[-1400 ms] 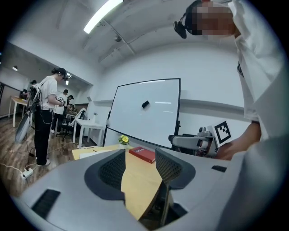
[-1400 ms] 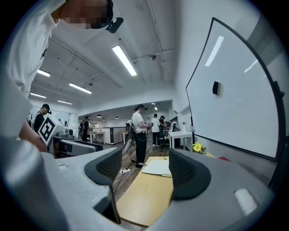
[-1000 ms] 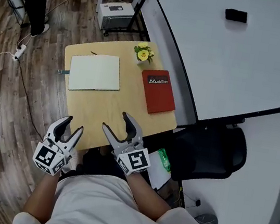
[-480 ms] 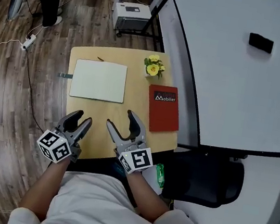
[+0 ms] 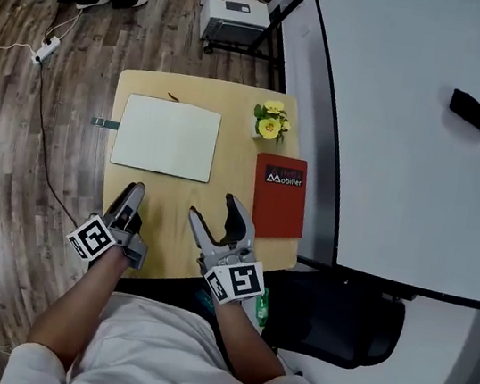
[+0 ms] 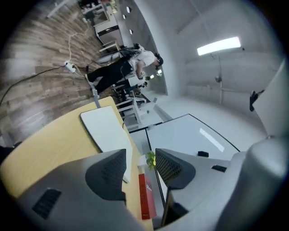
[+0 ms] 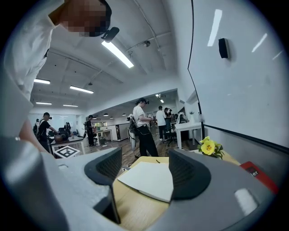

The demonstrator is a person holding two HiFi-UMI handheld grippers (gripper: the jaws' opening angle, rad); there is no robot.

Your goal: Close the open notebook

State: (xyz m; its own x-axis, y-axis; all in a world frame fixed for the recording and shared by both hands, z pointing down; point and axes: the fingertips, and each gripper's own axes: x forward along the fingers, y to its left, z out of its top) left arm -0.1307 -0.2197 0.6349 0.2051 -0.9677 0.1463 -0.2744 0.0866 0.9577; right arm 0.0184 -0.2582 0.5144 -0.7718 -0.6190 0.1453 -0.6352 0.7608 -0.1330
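The open notebook [image 5: 165,137] lies flat in the upper left part of the small wooden bench [image 5: 232,154], pale blank pages up, in the middle-left of the head view. To its right, near the bench's upper right corner, stands a small pot of yellow flowers [image 5: 270,121], and below that lies a red book [image 5: 279,196] with its cover shut.

Both claws hover over the bench's lower edge, well apart from the notebook. The left claw [image 5: 135,190] sits lower left; its 2 jaws stand only a narrow gap apart and hold nothing, and in the left gripper view the flowers and red book show through that gap. The right claw [image 5: 212,207], just below the frame's centre, is spread wide and empty; in the right gripper view the notebook [image 7: 146,178] shows between its jaws, farther off on the bench.
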